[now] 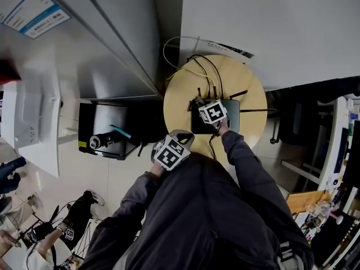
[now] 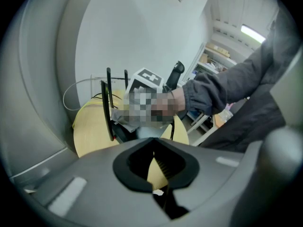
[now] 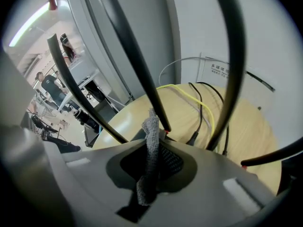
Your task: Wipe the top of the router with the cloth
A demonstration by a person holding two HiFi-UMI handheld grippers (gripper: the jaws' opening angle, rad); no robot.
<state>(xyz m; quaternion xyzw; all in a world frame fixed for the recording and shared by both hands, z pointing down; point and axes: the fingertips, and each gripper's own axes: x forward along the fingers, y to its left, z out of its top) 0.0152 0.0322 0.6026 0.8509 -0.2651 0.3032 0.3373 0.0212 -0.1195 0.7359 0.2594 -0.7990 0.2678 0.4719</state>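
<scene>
On the round wooden table (image 1: 180,103) lies a flat black router (image 1: 232,121) with thin antennas (image 3: 135,63) sticking up. My right gripper (image 1: 212,112) rests over the router's top, among the antennas, shut on a grey knit cloth (image 3: 150,148). The cloth sticks up between the jaws toward the antenna bases. My left gripper (image 1: 171,149) hovers off the table's front left edge, shut with nothing in it. In the left gripper view the router (image 2: 119,130) and the right hand's sleeve (image 2: 222,86) lie ahead; the hand itself is blurred over.
Yellow cable (image 1: 188,72) and black cables (image 3: 201,110) run from the router's back across the table to the wall. A black box (image 1: 107,131) stands on the floor at left, a dark chair (image 1: 298,120) at right. People stand at the lower left.
</scene>
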